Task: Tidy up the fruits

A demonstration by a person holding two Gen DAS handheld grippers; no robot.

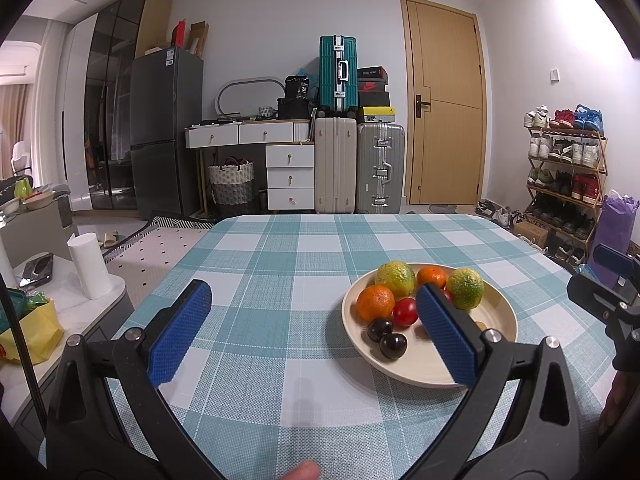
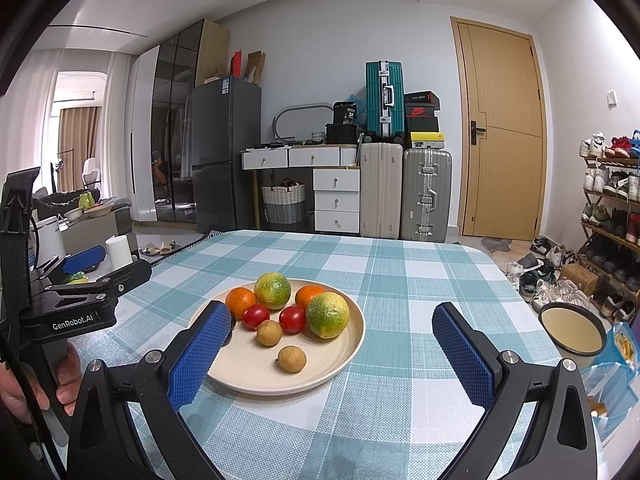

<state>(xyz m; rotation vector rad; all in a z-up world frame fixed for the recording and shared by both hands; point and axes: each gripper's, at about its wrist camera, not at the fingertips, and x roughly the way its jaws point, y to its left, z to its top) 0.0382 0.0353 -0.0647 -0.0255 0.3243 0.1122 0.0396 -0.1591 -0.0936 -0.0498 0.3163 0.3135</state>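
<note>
The left gripper (image 1: 312,328) hangs wide open over the checked surface (image 1: 260,264) with nothing between its blue pads, and the right gripper (image 2: 332,344) is spread just as wide and just as empty. The fruits all sit on a cream plate (image 2: 352,344) that lies ahead of both: for the left gripper it is off to the right, its right finger overlapping the plate's near side in view; for the right gripper it is ahead and to the left, its left finger crossing the plate's near-left rim. The likeliest trouble, as I judge it, is rolling: the two small brown fruits (image 2: 292,358) lie loose near the rim, and a finger sweeping in low could knock one off the plate and across the cloth. The two red tomatoes (image 2: 256,316) and the dark cherries (image 1: 393,345) look soft, so a hard squeeze may bruise or split them. The green-yellow citrus (image 2: 327,314) and oranges (image 2: 240,302) crowd together, so closing on one may nudge its neighbours. A shallow plate may also skid if pushed sideways. Both grippers point forward and slightly down, level, held low above the surface, near one another.
</note>
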